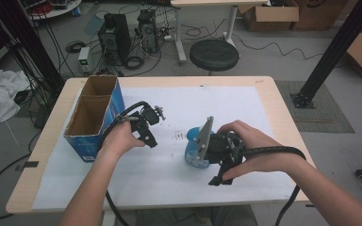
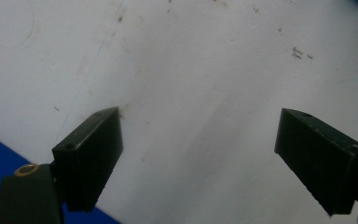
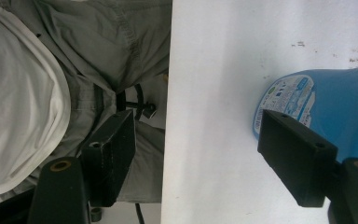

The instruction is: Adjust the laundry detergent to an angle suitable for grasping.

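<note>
You are resting the open right gripper (image 1: 215, 176) beside the blue bottle (image 3: 335, 100), unclamped; the left gripper (image 2: 198, 161) is hanging open over bare paper, clear for the approach

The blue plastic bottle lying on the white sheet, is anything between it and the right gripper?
Nothing visible stands in the way. The blue plastic bottle lies on the white paper sheet right beside one jaw of the right gripper. The jaws are apart with only bare sheet between them, so the bottle is not gripped.

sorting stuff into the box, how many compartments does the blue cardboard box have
2. The blue cardboard box at the table's left has a far compartment and a near compartment, split by one divider; both look empty.
</note>
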`<action>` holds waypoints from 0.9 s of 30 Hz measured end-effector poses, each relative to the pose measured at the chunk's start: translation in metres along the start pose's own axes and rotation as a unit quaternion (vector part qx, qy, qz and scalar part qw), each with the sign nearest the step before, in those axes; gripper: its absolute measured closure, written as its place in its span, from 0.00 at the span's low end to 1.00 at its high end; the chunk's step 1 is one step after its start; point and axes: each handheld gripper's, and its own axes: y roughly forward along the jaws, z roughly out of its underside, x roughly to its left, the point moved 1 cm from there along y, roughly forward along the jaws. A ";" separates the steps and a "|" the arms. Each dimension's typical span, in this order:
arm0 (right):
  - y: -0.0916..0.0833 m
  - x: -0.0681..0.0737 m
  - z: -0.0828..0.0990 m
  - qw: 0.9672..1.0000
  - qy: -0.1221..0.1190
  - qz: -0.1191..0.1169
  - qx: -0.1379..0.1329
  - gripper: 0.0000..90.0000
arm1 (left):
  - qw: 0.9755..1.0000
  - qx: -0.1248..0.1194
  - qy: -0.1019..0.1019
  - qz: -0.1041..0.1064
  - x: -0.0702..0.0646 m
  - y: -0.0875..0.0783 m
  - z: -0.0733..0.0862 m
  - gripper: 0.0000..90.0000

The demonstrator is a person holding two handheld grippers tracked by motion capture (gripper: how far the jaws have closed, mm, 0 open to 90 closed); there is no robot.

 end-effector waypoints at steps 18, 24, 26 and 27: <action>-0.010 0.000 0.003 1.000 0.005 0.003 -0.028 0.29 | 1.000 -0.001 0.000 -0.003 0.000 -0.002 0.001 0.17; -0.014 -0.001 0.006 0.999 0.007 0.002 -0.040 0.28 | 1.000 0.002 0.004 -0.004 -0.001 -0.002 0.000 0.17; -0.015 -0.002 0.007 0.999 0.008 0.001 -0.043 0.27 | 1.000 0.002 0.004 -0.004 -0.001 -0.002 0.000 0.17; -0.015 -0.002 0.008 0.999 0.008 0.001 -0.045 0.27 | 1.000 0.002 0.004 -0.004 -0.002 -0.002 0.000 0.17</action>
